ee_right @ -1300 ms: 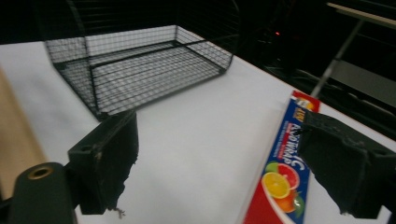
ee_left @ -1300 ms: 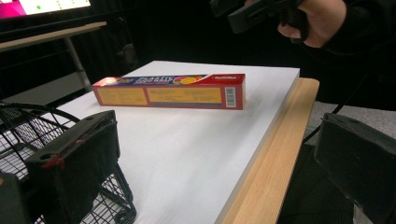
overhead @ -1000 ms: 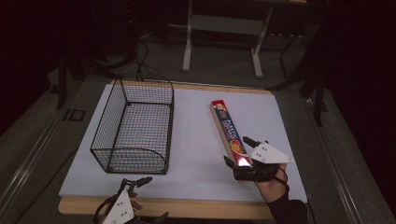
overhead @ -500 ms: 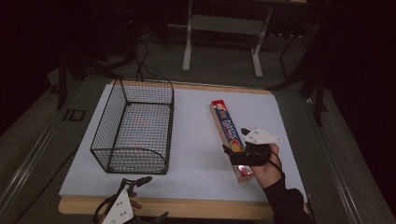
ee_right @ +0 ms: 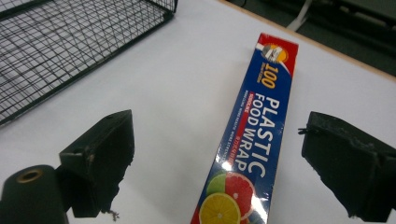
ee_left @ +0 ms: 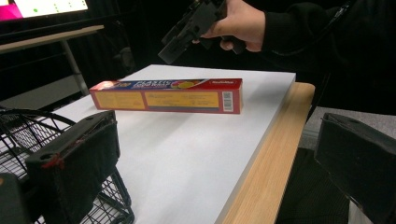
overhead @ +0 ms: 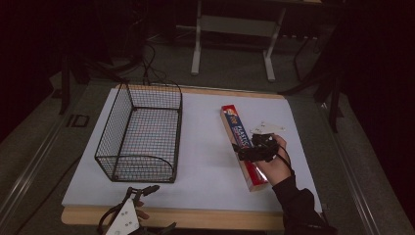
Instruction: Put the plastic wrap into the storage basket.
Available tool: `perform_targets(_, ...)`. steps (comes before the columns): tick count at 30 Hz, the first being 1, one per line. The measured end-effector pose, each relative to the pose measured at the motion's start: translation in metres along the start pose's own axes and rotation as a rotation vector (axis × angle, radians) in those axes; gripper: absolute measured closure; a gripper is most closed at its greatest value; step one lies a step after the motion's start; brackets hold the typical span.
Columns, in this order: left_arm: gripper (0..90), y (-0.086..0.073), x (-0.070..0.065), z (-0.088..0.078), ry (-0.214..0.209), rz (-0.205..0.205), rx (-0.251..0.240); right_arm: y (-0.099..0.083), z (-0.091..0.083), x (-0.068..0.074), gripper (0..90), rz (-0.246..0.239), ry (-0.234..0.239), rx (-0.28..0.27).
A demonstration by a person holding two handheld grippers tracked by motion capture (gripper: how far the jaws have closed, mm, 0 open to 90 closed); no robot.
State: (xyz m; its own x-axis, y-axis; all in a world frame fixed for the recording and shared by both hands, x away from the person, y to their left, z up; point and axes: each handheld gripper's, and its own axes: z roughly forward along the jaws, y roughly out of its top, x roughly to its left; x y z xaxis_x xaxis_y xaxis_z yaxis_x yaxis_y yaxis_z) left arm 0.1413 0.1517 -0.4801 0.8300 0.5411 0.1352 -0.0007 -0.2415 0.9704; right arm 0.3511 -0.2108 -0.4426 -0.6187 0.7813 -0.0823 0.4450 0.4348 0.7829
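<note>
Right gripper [overhead: 244, 149] farther along box [overhead: 243, 145]

Right hand-held gripper [overhead: 249, 149] hovers with jaws spread wide; left hand-held gripper [overhead: 128, 215], seemingly resting low, likewise gapes.

My high view looks forward and down over the whole table [overhead: 205, 161]. My left gripper view sits low at the near edge, facing across toward the box [ee_left: 168, 95] at frame centre. My right gripper view hangs close above that box [ee_right: 254, 135], and both share the basket [ee_right: 70, 42].
</note>
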Motion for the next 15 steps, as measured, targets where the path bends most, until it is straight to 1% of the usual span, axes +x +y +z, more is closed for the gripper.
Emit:
perform_targets(4, 0.6, 0.000, 0.000, 0.000, -0.001, 0.001, 0.000, 0.003, 0.008, -0.003, 9.4, 0.012, -0.002, 0.051)
perform_targets(6, 0.6, 0.000, 0.000, 0.000, -0.001, 0.001, 0.001, 0.006, 0.013, -0.005, 9.4, 0.029, 0.002, 0.073)
perform_targets(11, 0.6, 0.000, 0.000, 0.001, -0.001, 0.000, 0.002, 0.010, 0.025, -0.009, 9.4, 0.046, -0.002, 0.157)
perform_targets(13, 0.6, 0.000, 0.000, 0.001, -0.003, 0.000, 0.002, 0.010, 0.030, -0.010, 9.4, 0.049, -0.009, 0.199)
perform_targets(15, 0.5, 0.000, 0.000, 0.001, -0.002, 0.000, 0.003, 0.010, 0.034, -0.012, 9.5, 0.058, -0.012, 0.219)
